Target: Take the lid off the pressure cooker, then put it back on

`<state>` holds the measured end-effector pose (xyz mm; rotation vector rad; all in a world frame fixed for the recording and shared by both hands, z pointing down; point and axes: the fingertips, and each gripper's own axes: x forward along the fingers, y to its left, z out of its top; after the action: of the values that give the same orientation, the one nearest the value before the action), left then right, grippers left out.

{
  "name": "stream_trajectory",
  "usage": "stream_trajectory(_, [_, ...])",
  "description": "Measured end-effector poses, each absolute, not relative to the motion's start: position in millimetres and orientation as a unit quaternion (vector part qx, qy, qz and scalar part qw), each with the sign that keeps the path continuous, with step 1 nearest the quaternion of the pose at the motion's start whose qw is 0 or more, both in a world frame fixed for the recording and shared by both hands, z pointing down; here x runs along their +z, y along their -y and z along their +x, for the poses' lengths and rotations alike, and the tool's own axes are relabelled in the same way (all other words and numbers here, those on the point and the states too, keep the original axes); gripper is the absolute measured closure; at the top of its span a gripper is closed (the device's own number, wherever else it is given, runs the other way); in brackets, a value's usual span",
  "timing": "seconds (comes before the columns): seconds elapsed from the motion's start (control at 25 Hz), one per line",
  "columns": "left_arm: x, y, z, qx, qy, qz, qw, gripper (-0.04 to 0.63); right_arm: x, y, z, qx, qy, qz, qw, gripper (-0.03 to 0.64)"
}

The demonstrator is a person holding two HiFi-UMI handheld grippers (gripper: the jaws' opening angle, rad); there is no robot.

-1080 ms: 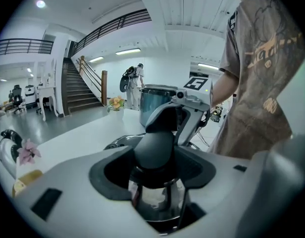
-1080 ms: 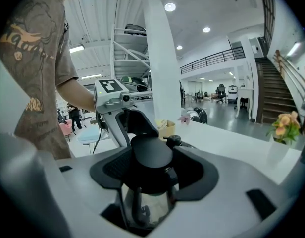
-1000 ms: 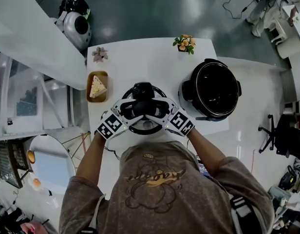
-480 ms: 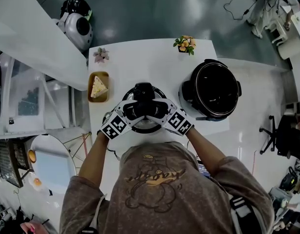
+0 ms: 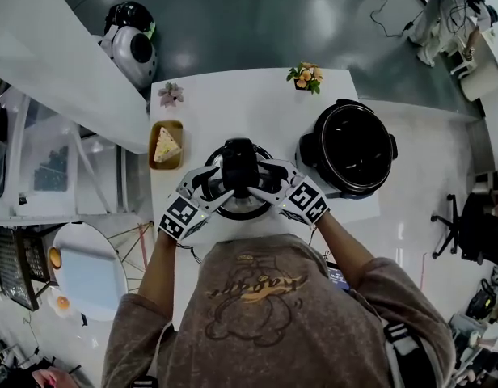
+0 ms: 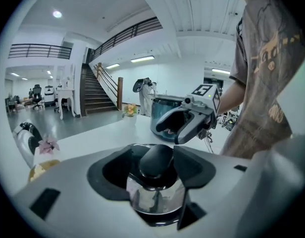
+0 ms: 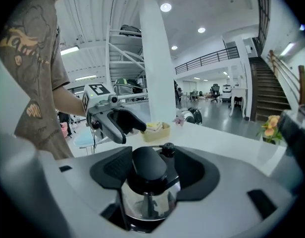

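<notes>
Lid [image 5: 238, 158] 1, cooker [image 5: 354, 148] 1, grippers [image 5: 223, 183] [image 5: 261, 179] 2, seemingly clamping.

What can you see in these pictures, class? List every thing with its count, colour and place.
table: one, white, centre
pressure cooker: one, black, open, table's right side
lid: one, silvery with black handle, mid-table, left of cooker
tray: one, brown, left of lid
cake slice: one, pale yellow, in tray
orange flowers: one bunch, table's far edge
pink flower: one, far left corner
round machine: one, black and white, floor beyond table
shirt: one, brown, on the person
left tool: one, white, closed on lid's handle
right tool: one, white, closed on lid's handle
</notes>
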<state>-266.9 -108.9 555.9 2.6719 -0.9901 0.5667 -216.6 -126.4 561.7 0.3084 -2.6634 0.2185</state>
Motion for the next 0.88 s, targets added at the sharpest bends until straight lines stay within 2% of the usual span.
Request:
stream_trajectory(0.36, [520.0,97.1,-279.6,0.134,0.390,0.902,0.127,0.334,521.2,123.1,-202.3,0.088,0.968,0.147,0.185,0.353])
stream_trajectory(0.88, [527.9,97.6,-284.6,0.159,0.380,0.904,0.116,0.327,534.3,118.8,-206.2,0.072,0.966,0.131,0.211,0.357])
